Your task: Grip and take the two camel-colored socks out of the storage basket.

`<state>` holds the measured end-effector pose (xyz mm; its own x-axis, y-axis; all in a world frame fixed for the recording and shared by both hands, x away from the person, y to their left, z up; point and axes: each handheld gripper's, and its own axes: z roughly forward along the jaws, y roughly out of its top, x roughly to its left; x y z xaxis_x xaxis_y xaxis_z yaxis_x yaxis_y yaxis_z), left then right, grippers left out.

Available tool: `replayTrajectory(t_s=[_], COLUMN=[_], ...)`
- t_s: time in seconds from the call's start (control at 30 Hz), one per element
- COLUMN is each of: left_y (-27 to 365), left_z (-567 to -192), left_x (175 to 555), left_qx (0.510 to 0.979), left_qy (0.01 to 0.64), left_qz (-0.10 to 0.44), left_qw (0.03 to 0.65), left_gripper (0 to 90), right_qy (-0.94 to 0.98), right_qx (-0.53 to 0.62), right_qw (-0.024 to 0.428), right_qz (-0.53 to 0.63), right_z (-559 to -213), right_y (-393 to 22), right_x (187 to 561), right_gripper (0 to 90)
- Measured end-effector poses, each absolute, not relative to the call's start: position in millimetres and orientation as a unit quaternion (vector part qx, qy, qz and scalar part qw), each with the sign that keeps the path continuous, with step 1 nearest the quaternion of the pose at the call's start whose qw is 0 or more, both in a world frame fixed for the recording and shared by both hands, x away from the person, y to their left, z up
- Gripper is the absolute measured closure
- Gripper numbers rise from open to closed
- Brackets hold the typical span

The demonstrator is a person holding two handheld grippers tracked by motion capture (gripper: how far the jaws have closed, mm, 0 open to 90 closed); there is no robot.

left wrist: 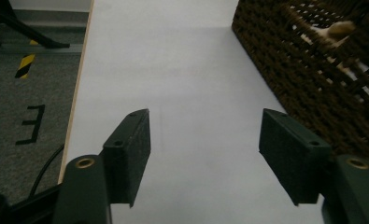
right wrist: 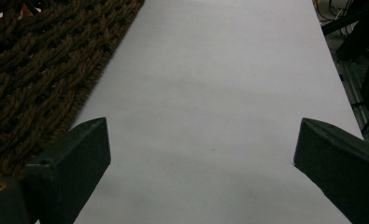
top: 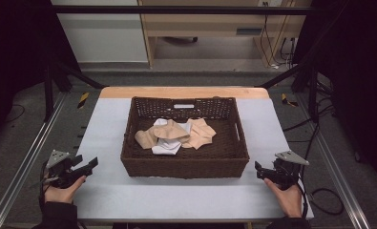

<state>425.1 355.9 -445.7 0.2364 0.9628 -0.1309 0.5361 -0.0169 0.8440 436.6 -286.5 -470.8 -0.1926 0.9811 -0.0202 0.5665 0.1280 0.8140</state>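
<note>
In the basket (top: 183, 164) — crumpled cloths (top: 176, 135), folds indistinct.

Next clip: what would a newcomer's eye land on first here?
The dark woven basket at the middle of the white table, with a heap of beige and white cloths inside it. Then the left gripper and right gripper, each open and empty, held at the near corners on either side of the basket.

Basket (top: 183, 164) was rough brown wicker; cloths (top: 176, 136) soft matt fabric; table (top: 176, 195) smooth matt white, wood-edged.
</note>
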Motion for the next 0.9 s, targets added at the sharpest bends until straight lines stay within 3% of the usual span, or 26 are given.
replayTrajectory(t_s=[0.2, 0.9], left_y=[346.3, 319.3], left_z=[-435.3, -381.7], left_x=[424.3, 440.6], left_qx=[0.666, 0.652], left_qy=[0.551, 0.509], left_qz=[0.258, 0.27], left_qw=[0.432, 0.494], left_gripper=[40.4, 38.7], right_qy=[0.688, 0.69], right_qx=[0.564, 0.562], right_qw=[0.3, 0.306], right_qz=[0.345, 0.338], right_z=[-470.6, -471.2], right_y=[-287.2, -285.8], right_x=[436.9, 436.0], right_gripper=[4.1, 3.9])
